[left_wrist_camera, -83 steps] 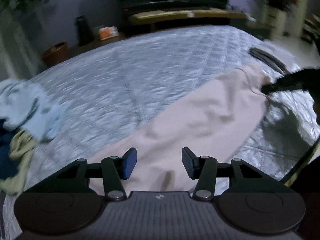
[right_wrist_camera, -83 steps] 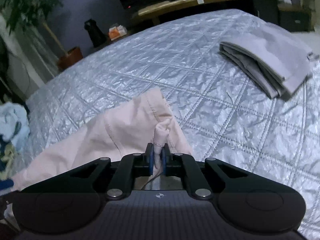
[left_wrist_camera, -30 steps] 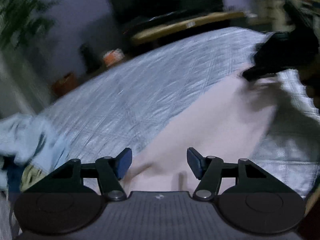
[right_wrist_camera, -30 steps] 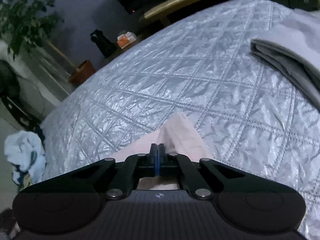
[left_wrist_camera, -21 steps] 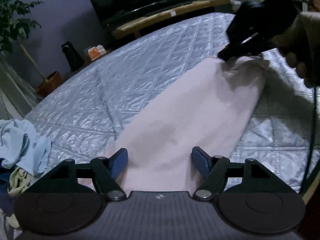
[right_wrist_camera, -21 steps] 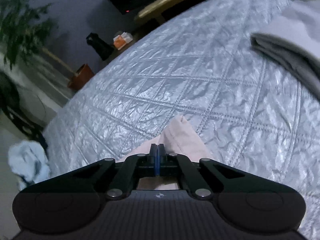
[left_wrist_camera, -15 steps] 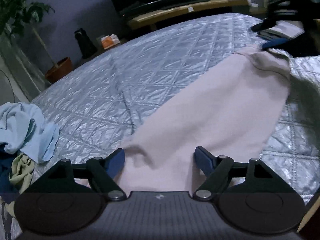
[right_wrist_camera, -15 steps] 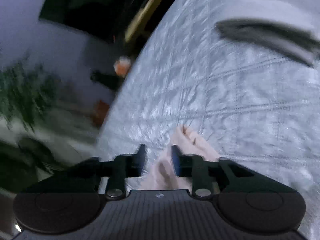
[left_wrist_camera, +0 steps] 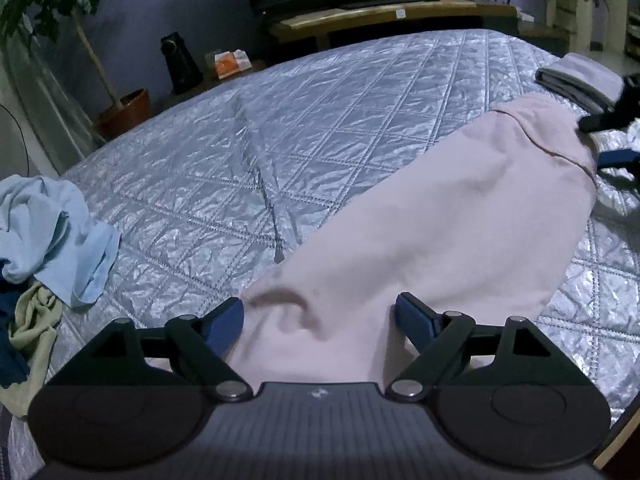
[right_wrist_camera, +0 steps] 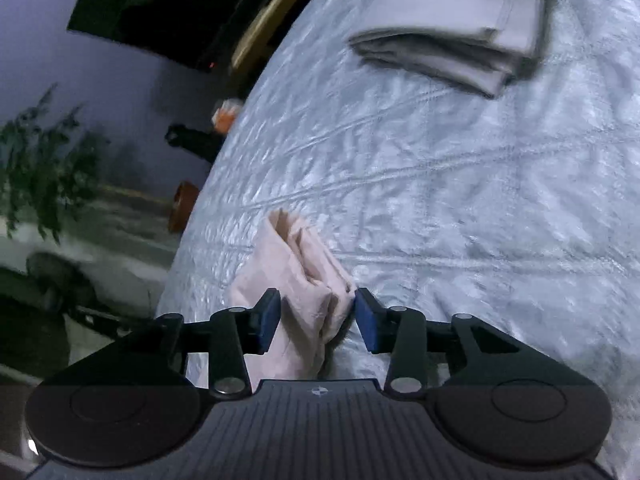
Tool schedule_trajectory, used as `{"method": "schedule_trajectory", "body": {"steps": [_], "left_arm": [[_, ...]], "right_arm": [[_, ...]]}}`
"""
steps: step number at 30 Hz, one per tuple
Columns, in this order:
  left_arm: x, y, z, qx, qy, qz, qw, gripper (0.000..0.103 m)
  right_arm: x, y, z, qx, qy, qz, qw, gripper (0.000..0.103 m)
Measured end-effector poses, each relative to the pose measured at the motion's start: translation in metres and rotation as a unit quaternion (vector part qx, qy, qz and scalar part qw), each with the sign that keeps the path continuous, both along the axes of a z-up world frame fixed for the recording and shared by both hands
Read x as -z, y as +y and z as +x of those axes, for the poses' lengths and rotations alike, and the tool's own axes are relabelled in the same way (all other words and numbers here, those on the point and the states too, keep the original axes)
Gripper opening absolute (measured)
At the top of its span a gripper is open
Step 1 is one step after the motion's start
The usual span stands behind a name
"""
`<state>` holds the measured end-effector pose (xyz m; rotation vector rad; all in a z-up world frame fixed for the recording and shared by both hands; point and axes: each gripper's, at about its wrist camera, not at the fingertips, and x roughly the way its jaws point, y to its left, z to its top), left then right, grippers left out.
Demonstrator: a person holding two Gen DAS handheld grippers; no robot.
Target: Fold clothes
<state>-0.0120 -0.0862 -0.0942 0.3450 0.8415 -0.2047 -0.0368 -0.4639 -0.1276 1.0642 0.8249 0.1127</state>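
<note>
A long pale pink garment (left_wrist_camera: 440, 208) lies stretched across the silver quilted bed (left_wrist_camera: 320, 120). Its near end runs between the fingers of my left gripper (left_wrist_camera: 318, 306), whose jaws are opening wide; the pads stand clear of the cloth. At the far end, my right gripper (left_wrist_camera: 604, 140) sits by the seamed edge. In the right wrist view, a bunched corner of the pink garment (right_wrist_camera: 296, 256) lies loose between the parted pads of my right gripper (right_wrist_camera: 317, 296), which is rolled to one side.
A folded grey garment (left_wrist_camera: 576, 76) rests at the bed's far right, also seen as the folded grey garment (right_wrist_camera: 460, 40). A heap of light blue, green and dark clothes (left_wrist_camera: 48, 220) sits at the left edge. Beyond the bed stand a potted plant (left_wrist_camera: 124, 112), a black speaker (left_wrist_camera: 180, 64) and a TV bench (left_wrist_camera: 380, 16).
My right gripper opened and let go of the pink corner, then rolled sideways. The left jaws spread wider. The pink garment settled flat on the quilt.
</note>
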Motion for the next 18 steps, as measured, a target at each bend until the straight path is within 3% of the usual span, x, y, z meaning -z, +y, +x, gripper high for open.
{"method": "schedule_trajectory", "body": {"steps": [5, 8, 11, 18], "left_arm": [[-0.001, 0.003, 0.002, -0.006, 0.003, -0.007, 1.0000, 0.085], [-0.001, 0.005, 0.003, -0.008, 0.004, -0.012, 0.9999, 0.085], [-0.001, 0.005, 0.002, -0.009, 0.004, -0.013, 0.9999, 0.086], [0.000, 0.006, 0.003, -0.011, 0.005, -0.018, 0.9998, 0.087]], "right_arm": [[0.005, -0.001, 0.015, -0.006, -0.009, 0.017, 1.000, 0.048], [-0.011, 0.018, 0.021, -0.046, -0.023, -0.081, 0.995, 0.045], [-0.014, 0.029, 0.022, -0.045, -0.023, -0.125, 0.991, 0.028], [-0.019, 0.029, 0.009, -0.014, -0.050, -0.109, 0.993, 0.019]]}}
